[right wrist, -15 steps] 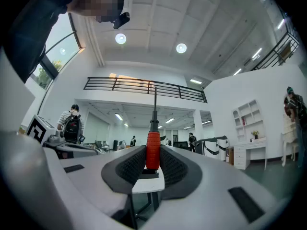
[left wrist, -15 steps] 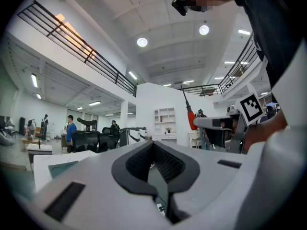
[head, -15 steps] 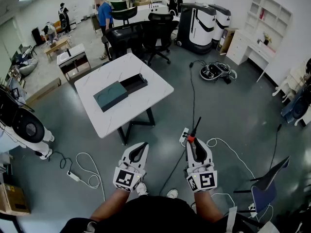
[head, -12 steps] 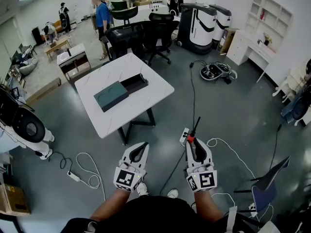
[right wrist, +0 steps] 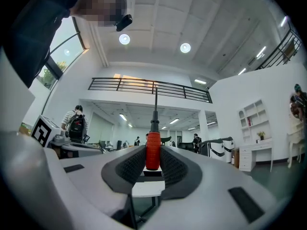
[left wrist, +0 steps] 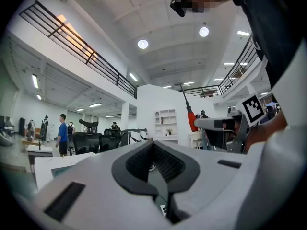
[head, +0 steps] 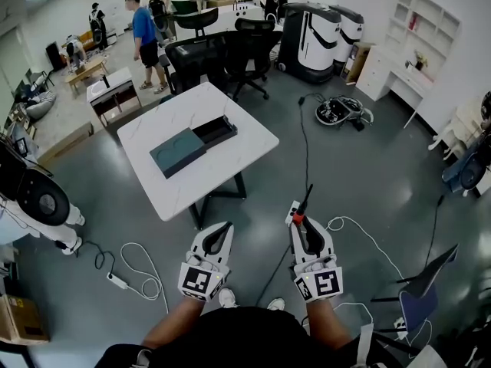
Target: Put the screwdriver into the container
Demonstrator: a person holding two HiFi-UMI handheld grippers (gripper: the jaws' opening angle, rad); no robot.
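Observation:
My right gripper point(head: 302, 224) is shut on the red handle of a screwdriver point(head: 304, 205). Its black shaft sticks out past the fingertips and points forward over the floor. In the right gripper view the handle point(right wrist: 152, 150) stands upright between the two pads of that gripper point(right wrist: 152, 166). My left gripper point(head: 223, 231) hangs beside it at the same height, holding nothing. Its jaws point(left wrist: 153, 161) show a narrow gap. The container point(head: 178, 151), a dark teal box with a black tray pulled out, lies on the white table point(head: 234, 153) well ahead of both grippers.
Black office chairs point(head: 249, 50) and two white machines point(head: 311, 37) stand behind the table. Cables and a power strip point(head: 292, 211) lie on the grey floor below my grippers. A folding chair point(head: 426, 286) is at the right. People stand at the far back.
Both grippers keep their places, the screwdriver still in the right one. The person in blue at the back has walked to the left.

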